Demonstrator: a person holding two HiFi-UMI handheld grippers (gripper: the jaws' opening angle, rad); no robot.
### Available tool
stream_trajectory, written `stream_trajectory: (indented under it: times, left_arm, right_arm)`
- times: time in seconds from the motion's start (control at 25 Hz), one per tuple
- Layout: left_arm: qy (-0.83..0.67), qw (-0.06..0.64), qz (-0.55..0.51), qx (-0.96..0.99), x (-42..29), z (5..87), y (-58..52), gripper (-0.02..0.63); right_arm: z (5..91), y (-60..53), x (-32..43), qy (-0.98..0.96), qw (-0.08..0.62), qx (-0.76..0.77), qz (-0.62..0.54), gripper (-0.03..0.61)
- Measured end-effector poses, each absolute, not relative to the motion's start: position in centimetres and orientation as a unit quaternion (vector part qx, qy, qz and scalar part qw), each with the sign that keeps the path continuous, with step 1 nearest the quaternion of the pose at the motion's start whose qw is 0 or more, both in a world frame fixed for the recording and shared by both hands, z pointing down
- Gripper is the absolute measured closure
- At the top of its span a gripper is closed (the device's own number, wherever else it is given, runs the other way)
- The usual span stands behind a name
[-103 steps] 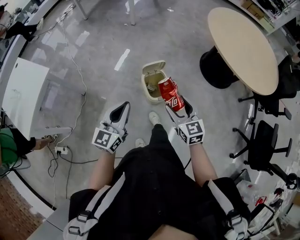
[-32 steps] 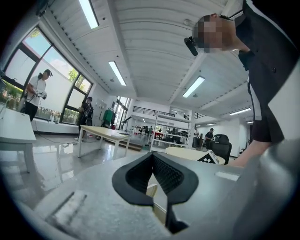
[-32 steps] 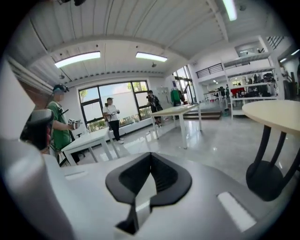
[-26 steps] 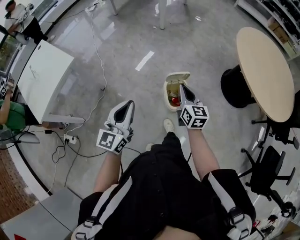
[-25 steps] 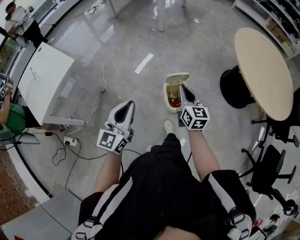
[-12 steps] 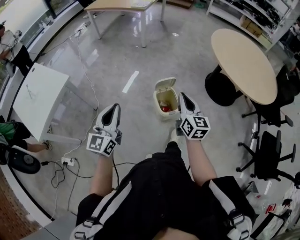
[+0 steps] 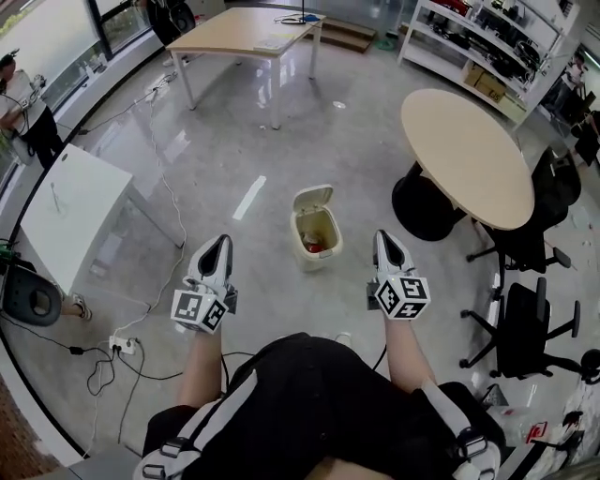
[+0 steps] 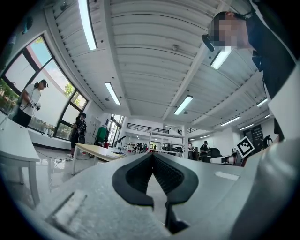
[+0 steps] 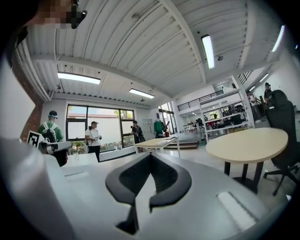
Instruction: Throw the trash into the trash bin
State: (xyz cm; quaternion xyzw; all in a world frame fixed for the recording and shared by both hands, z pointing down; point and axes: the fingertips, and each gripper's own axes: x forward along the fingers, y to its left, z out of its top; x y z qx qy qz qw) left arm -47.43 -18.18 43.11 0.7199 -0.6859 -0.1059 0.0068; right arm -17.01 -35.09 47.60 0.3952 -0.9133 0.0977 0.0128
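A small cream trash bin (image 7: 314, 228) with its lid flipped up stands on the grey floor ahead of me. A red can (image 7: 313, 247) lies inside it. My left gripper (image 7: 217, 246) is held to the bin's lower left, jaws shut and empty. My right gripper (image 7: 385, 241) is off to the bin's right, also shut with nothing in it. In the left gripper view (image 8: 152, 156) and the right gripper view (image 9: 150, 156) the jaw tips meet and point level across the room; the bin is not in either.
A round wooden table (image 7: 464, 153) on a black base stands to the right, with black office chairs (image 7: 527, 323) beyond it. A white table (image 7: 70, 214) is at left, a long wooden table (image 7: 246, 29) at the back. Cables and a power strip (image 7: 120, 345) lie on the floor at left.
My right gripper has drawn back from over the bin, to its right and higher. The head view has tipped up and shows more of the room. The can stays in the bin.
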Motion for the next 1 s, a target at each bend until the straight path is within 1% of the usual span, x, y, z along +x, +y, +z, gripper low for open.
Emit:
stream_trajectory:
  times: [0.2,0.36,0.68,1.0]
  left_arm:
    - [-0.684,0.014,-0.113,0.721,-44.3,43.4,-18.5,0.614]
    - [-0.679,0.013,-0.112,0.725,-42.3,43.3,-19.6,0.614]
    - [-0.666,0.009,-0.120,0.736,-37.6,42.8,-22.1,0.614]
    - [-0.656,0.027,-0.127,0.744,-35.6,43.5,-22.9,0.614]
  right_arm:
    - [46.6,-33.9,-14.5,-0.921,0.005,0.384,0.069,0.574]
    - [46.5,-34.3,-14.0,-0.928,0.010,0.369,0.056,0.574]
    - [47.0,-36.3,-13.3,-0.930,0.005,0.357,0.084,0.574]
    - [47.1,-37.8,-11.8,-0.932,0.014,0.354,0.078,0.574]
